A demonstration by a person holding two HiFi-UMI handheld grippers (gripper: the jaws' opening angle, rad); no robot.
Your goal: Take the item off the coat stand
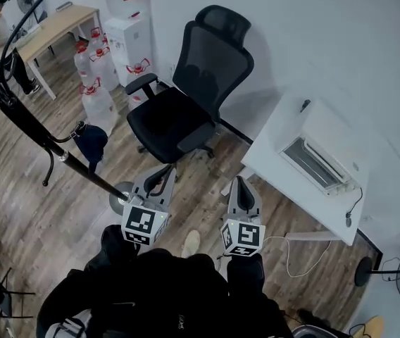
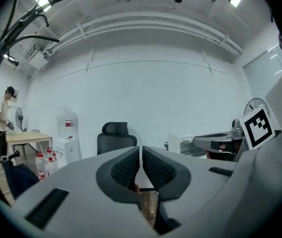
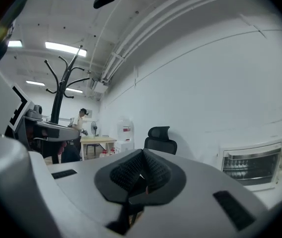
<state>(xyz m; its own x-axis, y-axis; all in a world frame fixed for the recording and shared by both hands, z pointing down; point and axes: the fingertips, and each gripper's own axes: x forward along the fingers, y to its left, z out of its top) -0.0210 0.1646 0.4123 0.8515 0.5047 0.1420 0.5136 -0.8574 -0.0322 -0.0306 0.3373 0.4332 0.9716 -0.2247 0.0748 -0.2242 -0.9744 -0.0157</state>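
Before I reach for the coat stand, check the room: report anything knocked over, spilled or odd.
Nothing stands out. The dark item hangs on the coat stand, the office chair stands upright, the oven sits on the white table. Only a loose white cable trails on the floor beside it.

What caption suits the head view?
Left tongs and right tongs shut, empty; dark item hanging on coat stand, office chair ahead.

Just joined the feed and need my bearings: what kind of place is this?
Probably an office: a swivel chair, a water dispenser with spare bottles beside it, and a desk.
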